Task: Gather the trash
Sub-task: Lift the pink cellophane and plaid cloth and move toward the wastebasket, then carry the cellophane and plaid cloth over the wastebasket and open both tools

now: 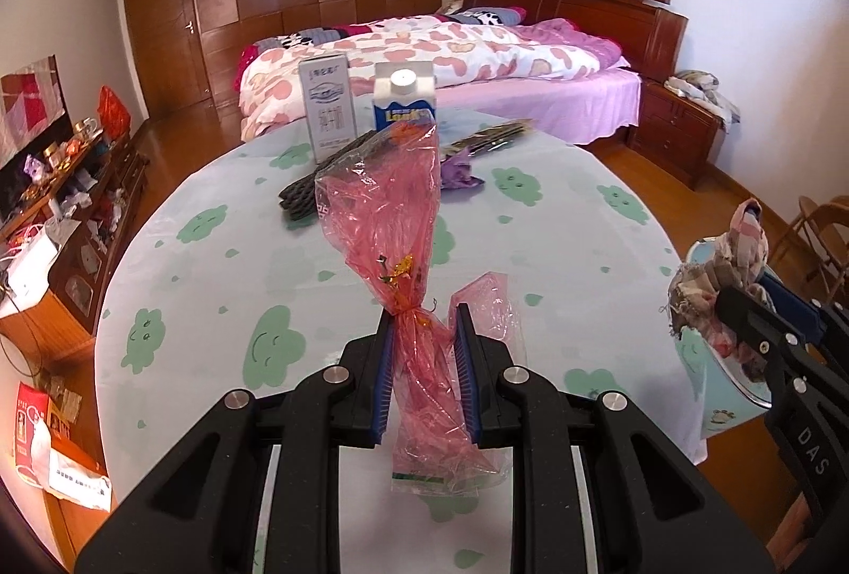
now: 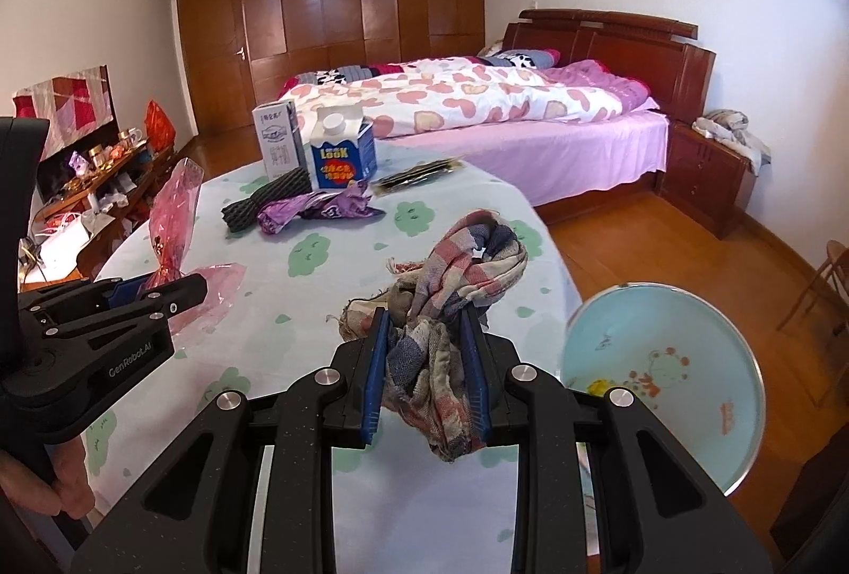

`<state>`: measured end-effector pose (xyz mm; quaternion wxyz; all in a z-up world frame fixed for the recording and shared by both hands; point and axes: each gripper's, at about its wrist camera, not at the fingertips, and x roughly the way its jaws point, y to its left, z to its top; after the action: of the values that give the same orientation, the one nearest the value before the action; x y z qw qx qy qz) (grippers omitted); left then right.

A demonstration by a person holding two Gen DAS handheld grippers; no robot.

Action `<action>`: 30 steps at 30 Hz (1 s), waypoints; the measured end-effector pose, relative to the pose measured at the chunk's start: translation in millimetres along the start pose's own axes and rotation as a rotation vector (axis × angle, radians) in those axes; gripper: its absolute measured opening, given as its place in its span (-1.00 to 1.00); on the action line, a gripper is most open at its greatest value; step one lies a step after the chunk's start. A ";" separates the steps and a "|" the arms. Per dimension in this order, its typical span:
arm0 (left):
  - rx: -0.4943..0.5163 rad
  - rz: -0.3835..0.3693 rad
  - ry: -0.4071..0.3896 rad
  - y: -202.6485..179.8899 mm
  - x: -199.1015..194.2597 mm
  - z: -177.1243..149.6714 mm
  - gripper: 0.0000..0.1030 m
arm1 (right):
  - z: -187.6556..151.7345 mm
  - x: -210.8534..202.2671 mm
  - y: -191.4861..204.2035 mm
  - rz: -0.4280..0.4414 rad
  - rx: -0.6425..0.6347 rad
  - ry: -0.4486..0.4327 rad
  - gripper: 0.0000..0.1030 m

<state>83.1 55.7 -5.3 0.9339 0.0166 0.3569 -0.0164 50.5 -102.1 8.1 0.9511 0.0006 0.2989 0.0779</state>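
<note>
Now pink wrapper (image 1: 390, 224) sits between left claw (image 1: 424, 319) (pinched).

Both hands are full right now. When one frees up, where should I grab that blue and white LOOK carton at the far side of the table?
Take the LOOK carton across its flat side walls, below the sloped top and white cap. It stands upright, so come in level from the near side. The grey carton stands close on its left, the black mesh sleeve lies in front.

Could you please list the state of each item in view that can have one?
Left gripper: shut on pink plastic wrapper.
Right gripper: shut on plaid cloth.
Blue milk carton: upright, capped.
White carton: upright.
Basin: beside table, empty.
Purple wrapper: crumpled on table.
</note>
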 end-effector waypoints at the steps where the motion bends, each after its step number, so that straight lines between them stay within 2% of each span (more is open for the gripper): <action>1: 0.005 -0.005 0.000 -2.6 -0.8 0.3 -0.59 | 0.1 -1.9 -3.4 -0.004 0.000 -0.003 -0.47; 30: 0.146 -0.126 -0.013 -91.3 -12.3 10.7 -0.59 | -13.7 -42.4 -88.2 -0.137 0.074 -0.044 -0.47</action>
<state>77.2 -35.7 9.0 0.9297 0.0619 0.3488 -0.1011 21.4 -196.1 16.8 0.9599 0.0171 0.2798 0.0013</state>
